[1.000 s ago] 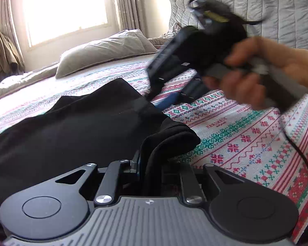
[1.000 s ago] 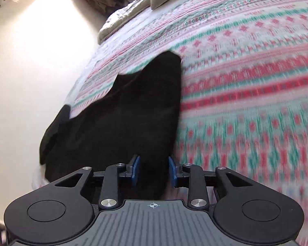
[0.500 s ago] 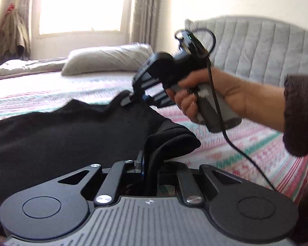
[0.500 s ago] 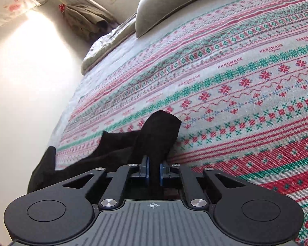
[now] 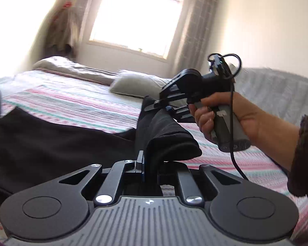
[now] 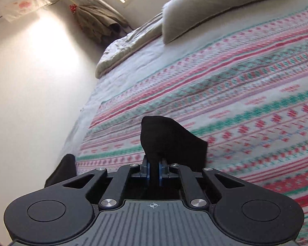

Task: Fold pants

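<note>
Black pants (image 5: 51, 143) lie across the patterned bedspread (image 5: 78, 104), with their near end lifted off it. My left gripper (image 5: 148, 164) is shut on a folded edge of the black cloth, which bulges over its fingers. In the left wrist view a hand holds my right gripper (image 5: 154, 107), which pinches the far corner of the same raised end. In the right wrist view my right gripper (image 6: 153, 169) is shut on a bunch of the pants (image 6: 166, 139), which stands up between the blue pads (image 6: 147, 170). Another black part of the pants (image 6: 61, 170) hangs at the bed's left edge.
A grey pillow (image 6: 211, 6) and a rumpled light blanket (image 6: 121, 47) lie at the far end of the bed. A bright window (image 5: 137, 18) with curtains is behind. Clothes (image 6: 96, 22) hang on the wall. A quilted grey headboard (image 5: 277, 94) stands at the right.
Both grippers have risen and carried the pants' end up off the bedspread. The right gripper closed on the cloth. The left wrist view has rolled, so the window now shows high up.
</note>
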The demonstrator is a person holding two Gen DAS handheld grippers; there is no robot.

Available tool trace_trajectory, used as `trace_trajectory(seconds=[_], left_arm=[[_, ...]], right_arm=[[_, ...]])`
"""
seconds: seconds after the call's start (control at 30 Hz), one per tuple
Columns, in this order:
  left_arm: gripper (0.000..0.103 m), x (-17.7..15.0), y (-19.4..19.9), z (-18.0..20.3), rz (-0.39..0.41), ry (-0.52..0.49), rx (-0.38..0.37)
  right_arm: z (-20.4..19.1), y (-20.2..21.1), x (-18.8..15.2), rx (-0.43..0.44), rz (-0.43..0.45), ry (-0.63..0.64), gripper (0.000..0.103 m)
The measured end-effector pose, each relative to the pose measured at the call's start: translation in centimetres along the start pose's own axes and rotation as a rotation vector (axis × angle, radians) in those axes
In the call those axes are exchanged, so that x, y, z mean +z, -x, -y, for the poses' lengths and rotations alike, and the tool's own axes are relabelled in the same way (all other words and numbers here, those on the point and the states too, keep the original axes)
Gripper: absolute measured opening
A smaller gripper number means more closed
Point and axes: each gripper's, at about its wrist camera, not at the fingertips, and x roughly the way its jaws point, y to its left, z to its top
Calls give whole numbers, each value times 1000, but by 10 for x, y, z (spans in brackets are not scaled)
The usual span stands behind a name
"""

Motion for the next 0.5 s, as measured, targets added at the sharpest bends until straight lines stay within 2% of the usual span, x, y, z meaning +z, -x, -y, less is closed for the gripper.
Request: trace_trajectory(seconds=[0.33, 0.5], left_arm=[[12, 20, 21, -59, 26, 238, 160], [12, 24, 42, -86, 72, 372, 242]], right_arm=[[-71, -59, -21, 45, -33, 25, 8], [-106, -90, -35, 73, -61, 27, 8]])
